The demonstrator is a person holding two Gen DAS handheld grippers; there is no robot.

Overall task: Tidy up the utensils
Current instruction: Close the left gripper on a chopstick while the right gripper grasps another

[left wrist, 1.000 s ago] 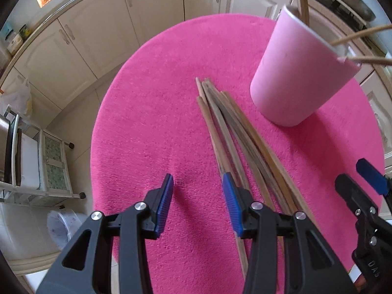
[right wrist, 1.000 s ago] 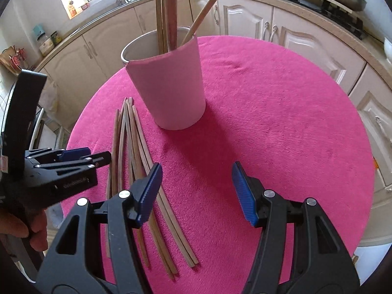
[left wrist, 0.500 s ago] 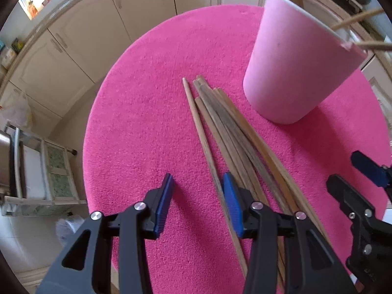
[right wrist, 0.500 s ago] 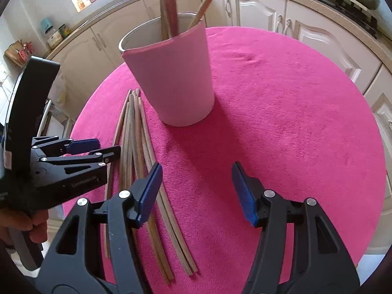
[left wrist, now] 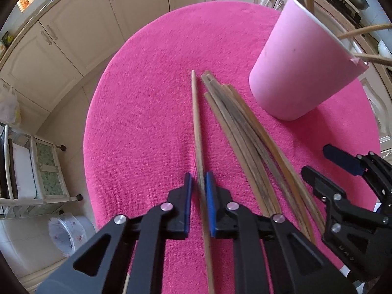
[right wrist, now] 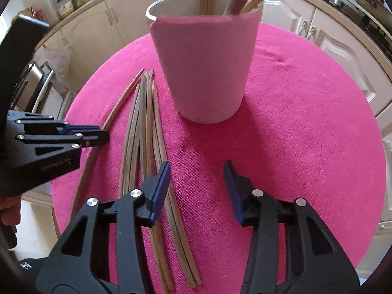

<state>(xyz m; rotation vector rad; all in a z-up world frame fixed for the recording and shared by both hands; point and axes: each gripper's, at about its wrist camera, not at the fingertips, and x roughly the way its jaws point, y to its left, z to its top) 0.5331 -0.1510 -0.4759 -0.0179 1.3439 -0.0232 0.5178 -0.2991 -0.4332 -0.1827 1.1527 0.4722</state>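
On the round pink cloth (left wrist: 147,122), toward 12 o'clock from your left gripper (left wrist: 198,183): one chopstick (left wrist: 196,122), set apart from the bundle.

Item 1. Single chopstick: slim, tapered wood, pale at the tip, darker where the blue pads pinch it. Your left gripper's jaws are pressed together on its thick half. Lift straight and slowly; the stick looks smooth, so keep the squeeze firm and the tip raised before you swing toward 2 o'clock.

Item 2. Loose chopsticks (left wrist: 247,134): several weathered brown sticks, lying side by side on the cloth at 1 o'clock, just beside the cup. Avoid brushing them as you rise.

Item 3. Pink cup (left wrist: 301,61): tall, matte, tapered wall with white rim, upright, already holding a few sticks. Aim for the open part of its mouth.

Item 4. Right gripper (right wrist: 197,191): jaws spread, holding nothing, poised over the terry-textured cloth at 6 o'clock from the cup.
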